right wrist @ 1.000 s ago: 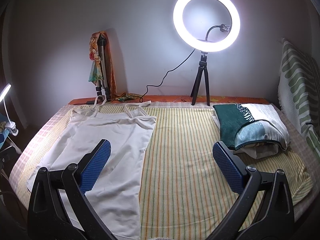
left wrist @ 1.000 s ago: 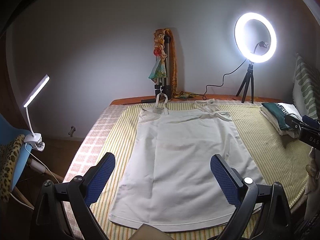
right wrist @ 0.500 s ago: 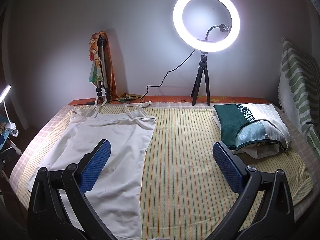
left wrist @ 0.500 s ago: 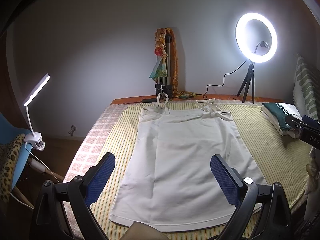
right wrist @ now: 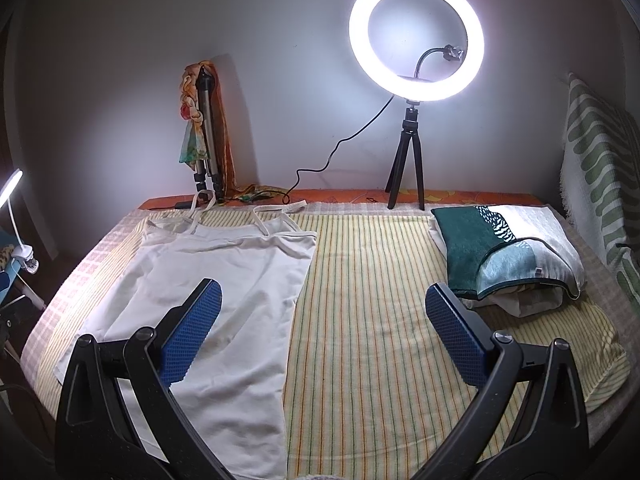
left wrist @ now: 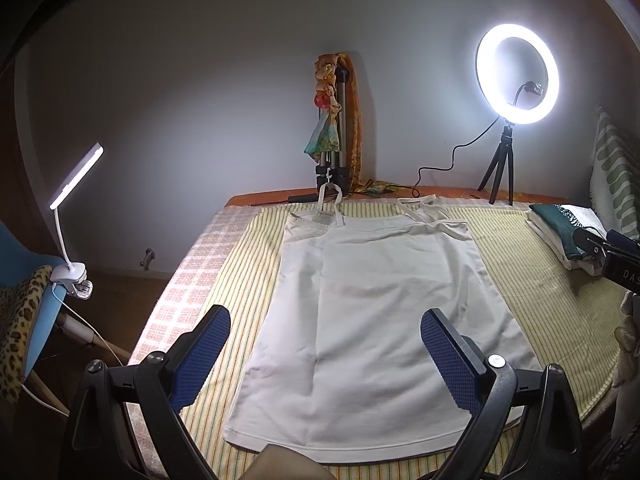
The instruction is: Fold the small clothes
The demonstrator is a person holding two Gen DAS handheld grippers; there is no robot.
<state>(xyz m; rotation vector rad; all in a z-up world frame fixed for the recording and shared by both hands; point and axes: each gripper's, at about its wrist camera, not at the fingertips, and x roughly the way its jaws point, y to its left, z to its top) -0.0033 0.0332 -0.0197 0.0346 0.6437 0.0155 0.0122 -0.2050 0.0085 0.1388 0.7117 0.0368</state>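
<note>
While the white camisole (left wrist: 372,320) lies flat on the striped cloth (right wrist: 372,320), straps toward the far wall, we hold the left gripper (left wrist: 326,344) above its near half, jaws spread and empty. We hold the right gripper (right wrist: 324,320) likewise released, over the camisole's right edge. Folded clothes (right wrist: 508,256) sit far right.

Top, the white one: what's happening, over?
Left tongs open, right tongs open, both empty. Top flat on striped cloth, unfolded. Nothing on it.
</note>
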